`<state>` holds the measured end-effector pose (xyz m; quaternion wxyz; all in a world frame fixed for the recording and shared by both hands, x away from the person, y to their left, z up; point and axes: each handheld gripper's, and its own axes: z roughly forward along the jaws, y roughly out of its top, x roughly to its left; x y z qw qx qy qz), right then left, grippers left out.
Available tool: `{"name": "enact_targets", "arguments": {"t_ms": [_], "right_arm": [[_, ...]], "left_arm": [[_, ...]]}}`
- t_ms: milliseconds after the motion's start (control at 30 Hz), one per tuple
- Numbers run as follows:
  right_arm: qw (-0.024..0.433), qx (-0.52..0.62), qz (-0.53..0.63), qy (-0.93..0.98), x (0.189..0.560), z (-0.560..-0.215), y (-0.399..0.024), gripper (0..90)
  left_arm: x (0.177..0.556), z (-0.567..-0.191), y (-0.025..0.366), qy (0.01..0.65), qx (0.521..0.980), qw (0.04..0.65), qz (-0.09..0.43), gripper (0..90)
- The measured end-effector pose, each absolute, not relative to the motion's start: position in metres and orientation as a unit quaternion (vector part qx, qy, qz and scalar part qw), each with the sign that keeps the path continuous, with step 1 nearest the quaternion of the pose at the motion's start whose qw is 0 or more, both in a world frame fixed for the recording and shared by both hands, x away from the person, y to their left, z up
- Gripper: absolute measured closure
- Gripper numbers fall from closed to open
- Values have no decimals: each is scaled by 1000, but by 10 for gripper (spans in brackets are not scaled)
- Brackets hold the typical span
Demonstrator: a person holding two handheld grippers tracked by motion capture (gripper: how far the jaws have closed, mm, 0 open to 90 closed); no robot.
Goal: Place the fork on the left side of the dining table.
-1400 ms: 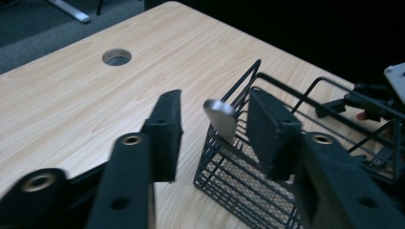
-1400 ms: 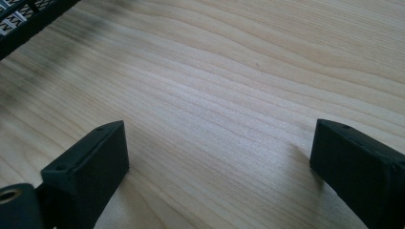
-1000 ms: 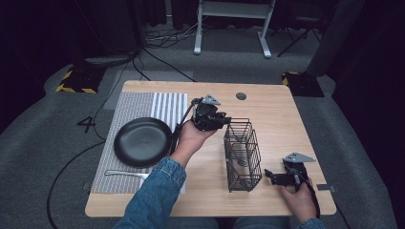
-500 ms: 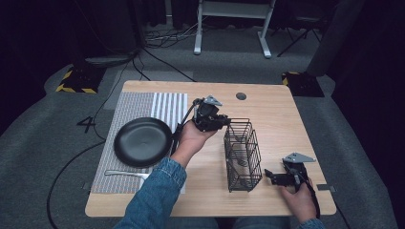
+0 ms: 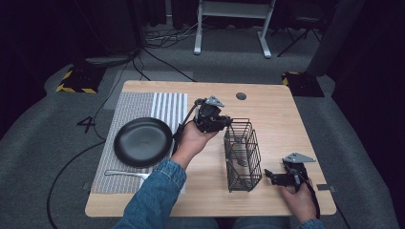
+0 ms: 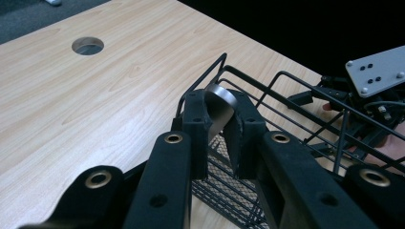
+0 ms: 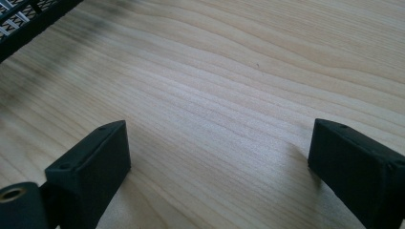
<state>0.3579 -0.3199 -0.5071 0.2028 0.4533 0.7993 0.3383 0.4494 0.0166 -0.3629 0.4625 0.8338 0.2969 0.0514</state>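
My left gripper hovers at the far end of a black wire basket, just above its rim. Its jaws have just been closing, and a rounded silver utensil end is pinched between the pads. The rest of the utensil is hidden behind the jaws. My right gripper rests low on the table to the right of the basket, open, with bare wood between its fingers. Its grey top plate appears beyond the basket in the left gripper view.
A black plate lies on a striped mat at the left, with a piece of cutlery in front of it. Something silver lies inside the basket. A cable hole sits near the table's far edge.
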Motion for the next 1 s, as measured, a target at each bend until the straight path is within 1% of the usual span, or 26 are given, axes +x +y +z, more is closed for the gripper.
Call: {"name": "enact_targets", "arguments": {"t_ms": [233, 300, 333, 800, 1000], "right_arm": [[203, 453, 338, 799, 358, -507, -320, 72], [203, 453, 338, 799, 358, -507, -320, 72], [203, 453, 338, 799, 358, -507, -320, 72], [203, 453, 339, 799, 358, -507, -320, 74], [203, 453, 339, 799, 358, -507, -320, 74]], "left_arm": [[445, -354, 15, 290, 833, 468, 59, 817], [444, -351, 15, 286, 833, 469, 61, 833], [443, -349, 15, 284, 835, 467, 65, 861], [434, -323, 13, 267, 837, 471, 74, 863], [432, -303, 21, 269, 834, 475, 84, 863]]}}
